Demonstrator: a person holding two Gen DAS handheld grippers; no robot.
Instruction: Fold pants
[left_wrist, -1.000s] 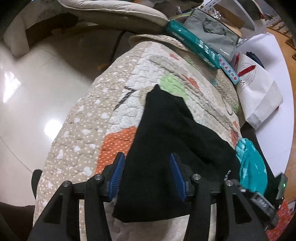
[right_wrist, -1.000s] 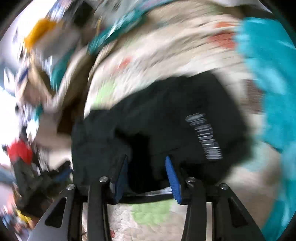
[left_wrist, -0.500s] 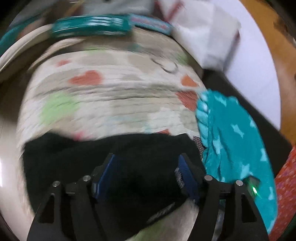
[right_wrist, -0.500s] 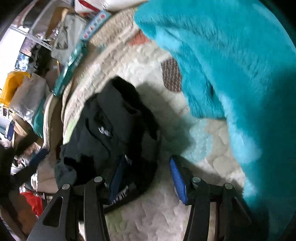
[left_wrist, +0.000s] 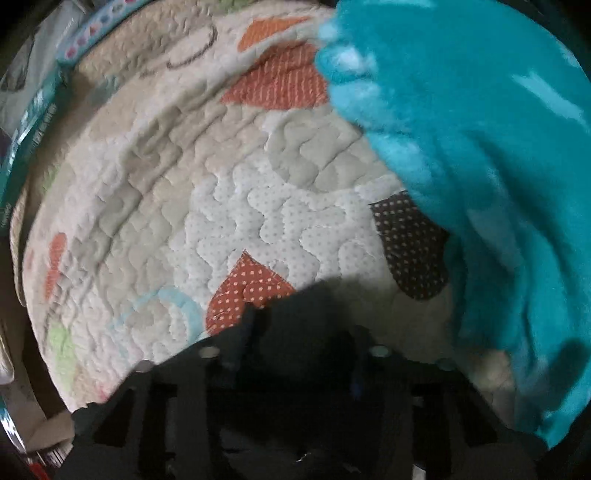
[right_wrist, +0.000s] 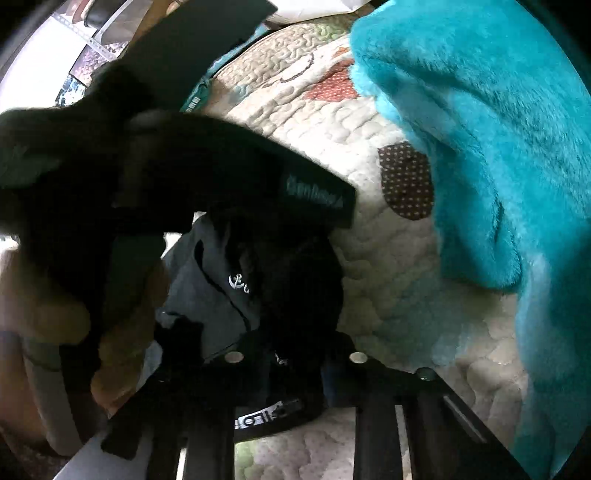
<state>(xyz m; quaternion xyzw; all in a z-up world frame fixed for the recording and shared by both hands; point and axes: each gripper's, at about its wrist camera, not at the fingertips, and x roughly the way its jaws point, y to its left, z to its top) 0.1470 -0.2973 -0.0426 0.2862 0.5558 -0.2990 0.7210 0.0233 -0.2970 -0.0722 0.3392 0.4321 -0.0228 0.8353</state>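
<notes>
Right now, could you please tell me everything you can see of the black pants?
The black pants lie bunched and creased on the quilted mat, close beside the teal fleece blanket but apparently not touching it. The fabric looks soft and matte, with small white embroidery, a greyer panel with a dark seam, and white lettering on a band near the bottom edge. The right gripper sits right at them, fabric between its fingers. In the left wrist view the dark cloth fills the left gripper.

A quilted patchwork mat (left_wrist: 229, 192) is seen at centre frame; a teal plush blanket (left_wrist: 480, 166) is draped at right.
</notes>
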